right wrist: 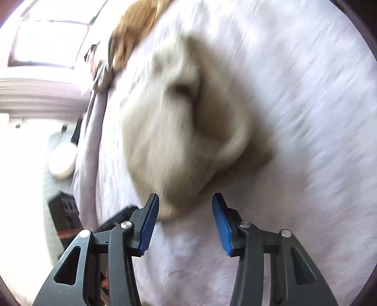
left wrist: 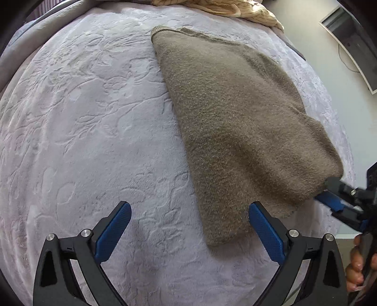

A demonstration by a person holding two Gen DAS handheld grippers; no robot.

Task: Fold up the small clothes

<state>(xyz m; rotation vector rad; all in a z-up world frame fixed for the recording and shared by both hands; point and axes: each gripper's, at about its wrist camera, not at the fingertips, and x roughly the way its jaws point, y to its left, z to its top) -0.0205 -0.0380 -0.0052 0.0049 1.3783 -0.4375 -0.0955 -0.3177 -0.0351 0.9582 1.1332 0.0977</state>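
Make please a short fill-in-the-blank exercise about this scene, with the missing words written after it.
1. The fuzzy sweater lying on the blanket is ____ in colour.
2. The pads of the left tool are coloured ____.
3. The fingers of the left tool stand ____, with nothing gripped between them.
4. The embossed blanket shows a pattern of ____.

Missing words: brown; blue; open; leaves

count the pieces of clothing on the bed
2. A brown knit garment lies folded on the pale blanket, right of centre. A cream ribbed garment is bunched at the far edge, partly out of view; more may be hidden there.
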